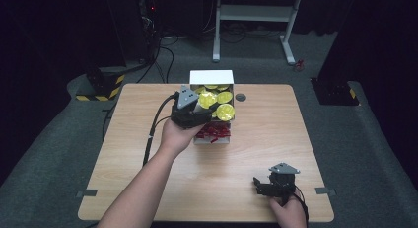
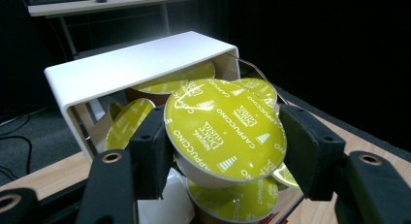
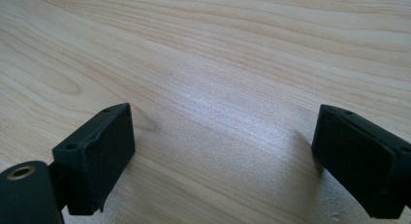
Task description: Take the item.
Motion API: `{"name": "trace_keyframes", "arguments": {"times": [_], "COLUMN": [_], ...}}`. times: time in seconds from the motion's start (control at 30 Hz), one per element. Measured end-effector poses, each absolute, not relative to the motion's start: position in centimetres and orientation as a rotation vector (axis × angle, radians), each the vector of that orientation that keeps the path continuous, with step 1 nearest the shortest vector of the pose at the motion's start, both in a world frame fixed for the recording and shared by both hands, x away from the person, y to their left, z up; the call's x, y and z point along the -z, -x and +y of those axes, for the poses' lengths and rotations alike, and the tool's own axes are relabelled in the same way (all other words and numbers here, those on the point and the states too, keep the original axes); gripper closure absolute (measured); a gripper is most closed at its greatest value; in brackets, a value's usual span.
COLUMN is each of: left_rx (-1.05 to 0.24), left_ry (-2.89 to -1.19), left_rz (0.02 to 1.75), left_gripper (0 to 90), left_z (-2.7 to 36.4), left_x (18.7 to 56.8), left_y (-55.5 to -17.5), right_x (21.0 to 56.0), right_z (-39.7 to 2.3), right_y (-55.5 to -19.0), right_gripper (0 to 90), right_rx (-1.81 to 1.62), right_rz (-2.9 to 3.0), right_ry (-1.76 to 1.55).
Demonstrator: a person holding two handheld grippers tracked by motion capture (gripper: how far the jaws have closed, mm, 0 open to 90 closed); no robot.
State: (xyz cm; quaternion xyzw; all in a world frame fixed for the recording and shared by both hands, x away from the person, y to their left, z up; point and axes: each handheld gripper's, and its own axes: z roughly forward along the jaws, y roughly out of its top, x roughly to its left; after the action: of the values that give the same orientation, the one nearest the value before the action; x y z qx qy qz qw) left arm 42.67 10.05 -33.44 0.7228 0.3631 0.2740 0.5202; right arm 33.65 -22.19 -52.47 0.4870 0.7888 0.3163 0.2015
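Capsule (image 2: 225, 129) with a yellow foil lid printed "CAPPUCCINO" is clamped between the two black pads of the left gripper (image 2: 225, 146), one pad pressed on each side of its rim. It is held tilted, lid facing the camera, just above the open white box (image 2: 135, 64). More yellow-lidded capsules (image 2: 126, 122) are seen lying inside the box, below and behind the held one; one lies directly beneath it. In the high view the left gripper (image 1: 207, 107) is seen at the near left edge of the white box (image 1: 212, 76), which stands at the far middle of the wooden surface (image 1: 246, 149). Red items (image 1: 213, 133) are noted at the near end of the box, beside the hand; what they are cannot be told.

Right gripper (image 1: 271, 184) is held well apart from the box, near the front right corner of the surface. In the right gripper view its jaws are spread wide over bare wood (image 3: 218, 64), with nothing between them.
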Motion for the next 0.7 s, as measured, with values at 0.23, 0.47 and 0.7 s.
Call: {"name": "trace_keyframes", "arguments": {"times": [0.23,0.47,0.7], "left_rx": [-0.649,-0.645,-0.64], "left_ry": [-1.699,-1.686,-1.675], "left_rz": [0.878,0.879,0.886], "left_gripper": [40.5,40.6,40.6], "left_z": [11.1,12.0,13.2], "left_x": [33.1,32.7,32.5], "left_y": [-42.3,-41.9,-41.3], "right_x": [52.5,52.5,52.5], "right_z": [-22.2,-22.2,-22.2], "right_y": [-33.7,-33.7,-33.7], "right_gripper": [8.1,8.1,8.1], "right_rx": [-0.884,-0.884,-0.884], "right_rz": [2.202,2.202,2.202], "right_ry": [-1.361,-1.36,-1.36]}}
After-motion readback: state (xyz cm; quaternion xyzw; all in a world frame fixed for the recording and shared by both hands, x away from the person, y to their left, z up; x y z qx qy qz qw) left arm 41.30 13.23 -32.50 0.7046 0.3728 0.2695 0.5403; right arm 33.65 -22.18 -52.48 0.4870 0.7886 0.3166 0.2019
